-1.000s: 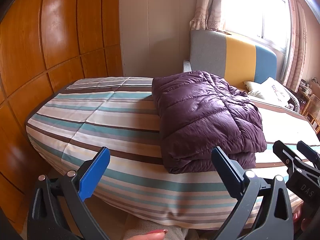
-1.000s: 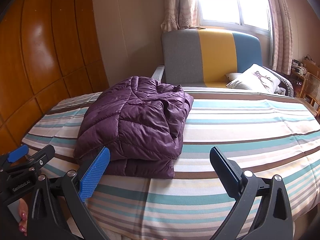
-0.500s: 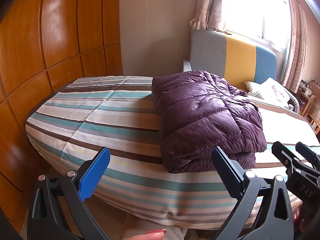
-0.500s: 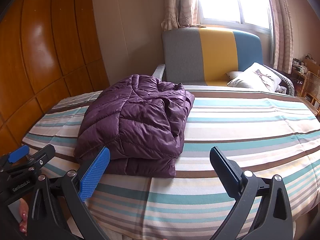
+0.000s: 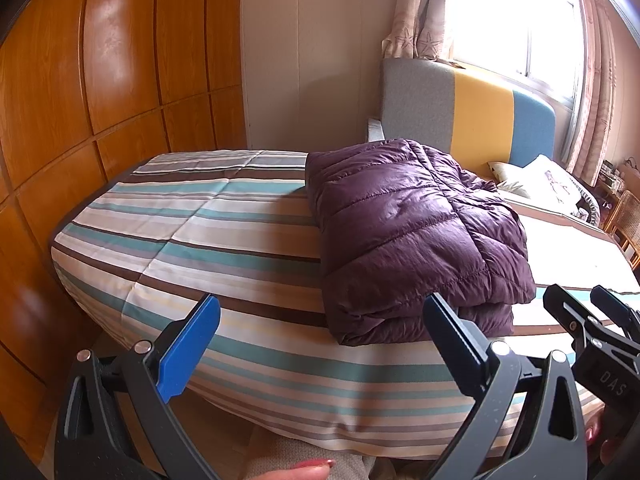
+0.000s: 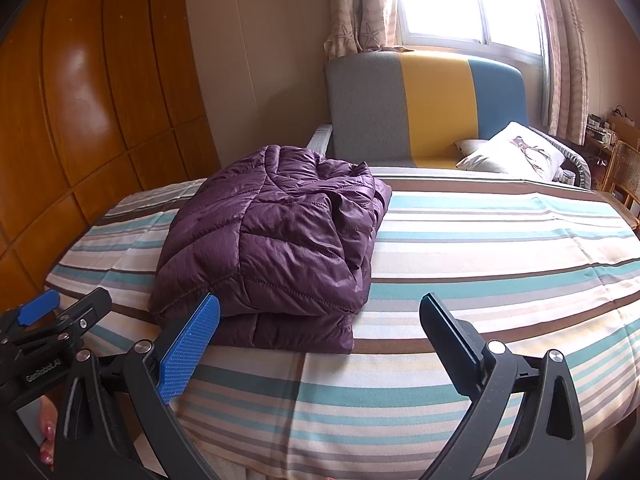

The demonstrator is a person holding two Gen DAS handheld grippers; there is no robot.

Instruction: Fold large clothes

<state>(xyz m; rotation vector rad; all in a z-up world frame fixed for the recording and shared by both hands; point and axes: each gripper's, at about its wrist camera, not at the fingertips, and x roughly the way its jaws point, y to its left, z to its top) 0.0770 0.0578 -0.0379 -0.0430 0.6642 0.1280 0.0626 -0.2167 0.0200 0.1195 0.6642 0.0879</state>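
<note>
A purple quilted down jacket [image 5: 416, 228] lies folded into a thick rectangular stack on the striped bed [image 5: 224, 240], near its front edge. From the right wrist it shows as the same purple stack [image 6: 272, 240]. My left gripper [image 5: 320, 320] hangs open off the bed's front edge, left of the jacket, holding nothing. Over the front edge my right gripper [image 6: 320, 320] is open too, with its left finger just before the jacket's front fold. Each gripper appears in the other's view: the right one [image 5: 592, 312] and the left one [image 6: 60, 312].
Wooden wardrobe panels [image 5: 80, 120] run along the left, close to the bed. A grey, yellow and blue headboard [image 6: 424, 108] with a pillow [image 6: 512, 152] stands at the far end under a window. A wicker chair [image 6: 624, 176] sits far right. A hand [image 5: 304, 472] shows at the bottom.
Both grippers have drifted very slightly; the jacket and bed sit almost the same in view. Both stay open.
</note>
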